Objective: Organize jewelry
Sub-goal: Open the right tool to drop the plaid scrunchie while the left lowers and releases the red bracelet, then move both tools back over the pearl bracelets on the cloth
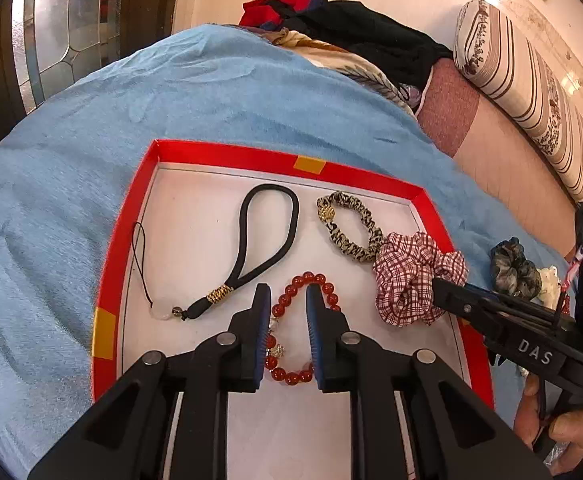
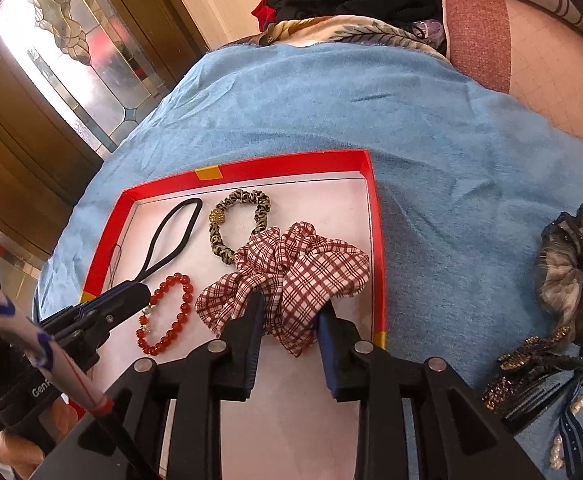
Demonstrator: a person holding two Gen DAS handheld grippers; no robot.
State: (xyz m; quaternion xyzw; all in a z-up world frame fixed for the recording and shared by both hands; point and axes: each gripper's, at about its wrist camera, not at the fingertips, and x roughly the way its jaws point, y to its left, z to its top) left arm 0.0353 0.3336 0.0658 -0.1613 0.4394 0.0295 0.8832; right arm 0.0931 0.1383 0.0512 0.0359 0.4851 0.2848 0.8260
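A red-rimmed white tray [image 1: 227, 156] [image 2: 291, 162] lies on a blue blanket. In it are a black cord strap [image 1: 269, 232] [image 2: 171, 236], a leopard-print hair tie [image 1: 351, 228] [image 2: 239, 224], a red bead bracelet [image 1: 287, 304] [image 2: 167, 316] and a red plaid scrunchie [image 1: 407, 276] [image 2: 291, 272]. My left gripper [image 1: 288, 296] is open, its fingers on either side of the bracelet. My right gripper [image 2: 293, 312] is open with the plaid scrunchie's near edge between its fingers; it also shows in the left wrist view [image 1: 443, 288].
On the blanket right of the tray lie a dark grey scrunchie [image 2: 575, 268] [image 1: 515, 268], a beaded dark hair clip [image 2: 531, 368] and a pearl piece [image 2: 571, 424]. Clothes [image 1: 355, 36] are piled at the far end, and a striped bolster [image 1: 531, 88] is at the right.
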